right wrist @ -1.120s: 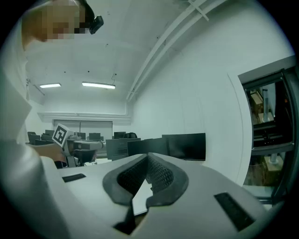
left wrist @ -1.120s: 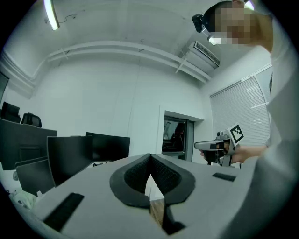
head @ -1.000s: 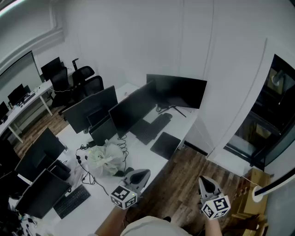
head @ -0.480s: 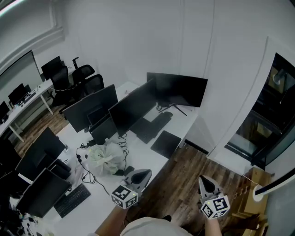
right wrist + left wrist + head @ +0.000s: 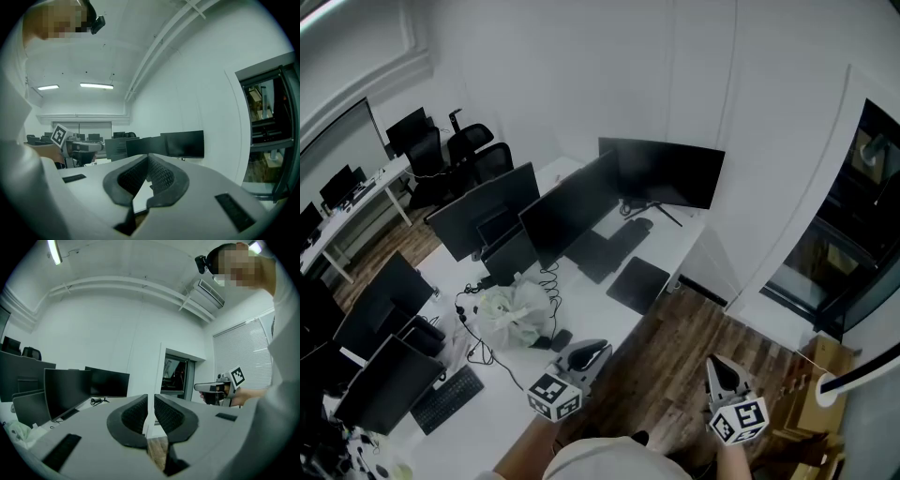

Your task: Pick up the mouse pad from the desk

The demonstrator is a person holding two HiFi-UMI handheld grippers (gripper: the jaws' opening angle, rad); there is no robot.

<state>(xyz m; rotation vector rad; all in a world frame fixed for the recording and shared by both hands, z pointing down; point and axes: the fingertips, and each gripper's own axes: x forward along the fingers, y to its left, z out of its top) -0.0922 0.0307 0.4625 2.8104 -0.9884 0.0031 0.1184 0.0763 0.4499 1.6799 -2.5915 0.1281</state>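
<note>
Short of the mouse pad [image 5: 638,282] on the surface [image 5: 595,305], the left gripper [image 5: 596,350] has empty jaws opening. The right gripper [image 5: 713,363], likewise short of it, has jaws closed.

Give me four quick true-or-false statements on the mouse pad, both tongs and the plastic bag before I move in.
1. The mouse pad lies flat on the desk. True.
2. The left tongs grip the mouse pad. False: their jaws are opening with nothing between them, and they are short of the pad.
3. The right tongs hover over the floor, off the desk. True.
4. The plastic bag covers the mouse pad. False: it lies apart from the pad, further along the desk.
</note>
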